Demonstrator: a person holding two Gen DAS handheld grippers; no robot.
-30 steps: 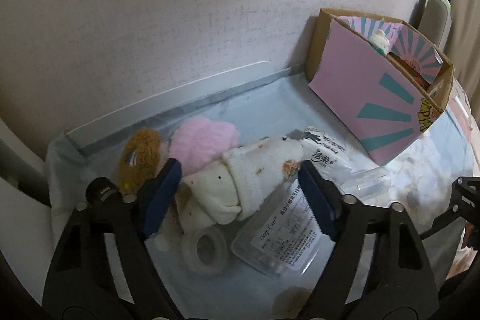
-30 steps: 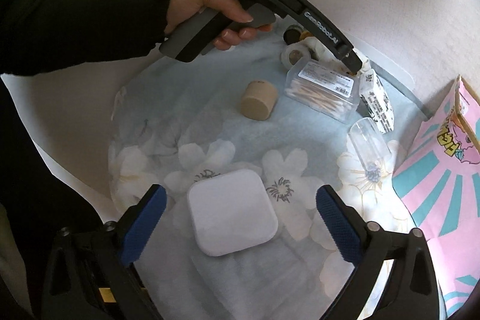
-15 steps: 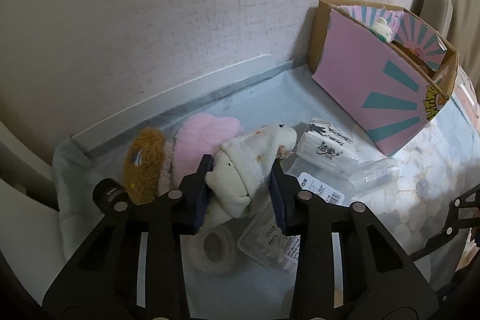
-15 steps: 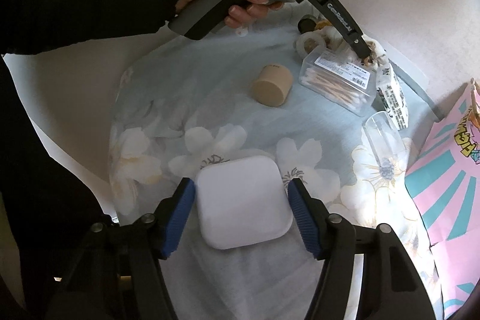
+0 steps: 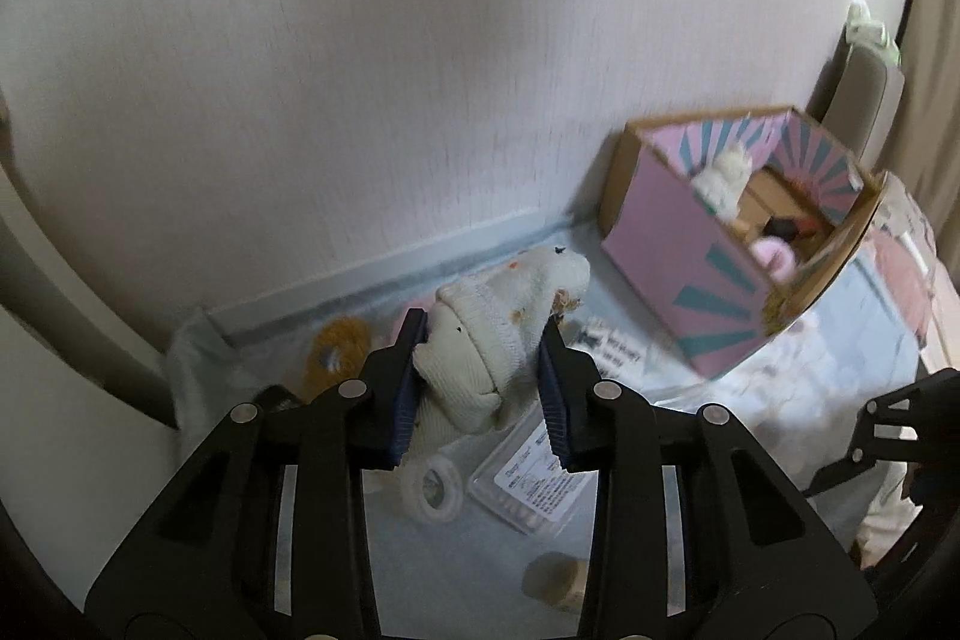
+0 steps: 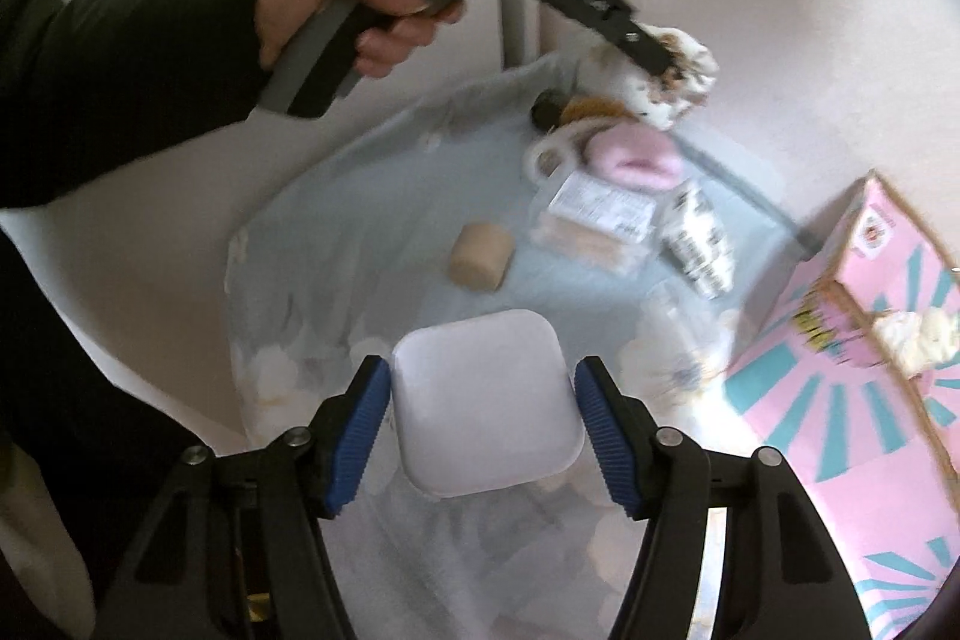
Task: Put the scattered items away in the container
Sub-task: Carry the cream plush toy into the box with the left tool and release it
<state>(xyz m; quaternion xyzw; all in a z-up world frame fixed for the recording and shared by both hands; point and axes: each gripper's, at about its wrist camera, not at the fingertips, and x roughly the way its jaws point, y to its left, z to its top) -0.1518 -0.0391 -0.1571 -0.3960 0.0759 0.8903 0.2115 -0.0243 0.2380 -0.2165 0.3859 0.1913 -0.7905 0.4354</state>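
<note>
Between the jaws of the left gripper (image 5: 483, 376) sits a cream rolled sock (image 5: 504, 334) with small speckles, pinched at its folded middle by both blue pads (image 5: 408, 388); its far end pokes past the fingertips, and in the right wrist view it hangs clear of the table. Just below and behind those jaws lie a ring of clear tape (image 5: 433, 487) and a clear box of cotton swabs (image 5: 534, 478), the box partly hidden by the right finger. Left of the jaws a brown fuzzy item (image 5: 342, 343) shows, blurred, and only a sliver of a pink fluffy item (image 6: 633, 157) peeks out behind the sock; the other view shows it whole. Ahead and to the right of the jaws stands the pink cardboard container (image 5: 690, 268), open on top, with a pale soft item and a pink one inside; the rest of its contents are too blurred to name.

Across at the right gripper (image 6: 480, 412), the jaws stand narrow on either side of a white rounded-square case (image 6: 483, 403); both pads are at its edges, so it looks held, though motion blur softens the contact. Beyond these jaws lie a tan cylinder (image 6: 480, 256) and a tissue pack (image 6: 699, 238). A hand (image 6: 354, 13) in a dark sleeve grips the left tool's handle. A floral cloth (image 6: 312, 292) covers the table.
</note>
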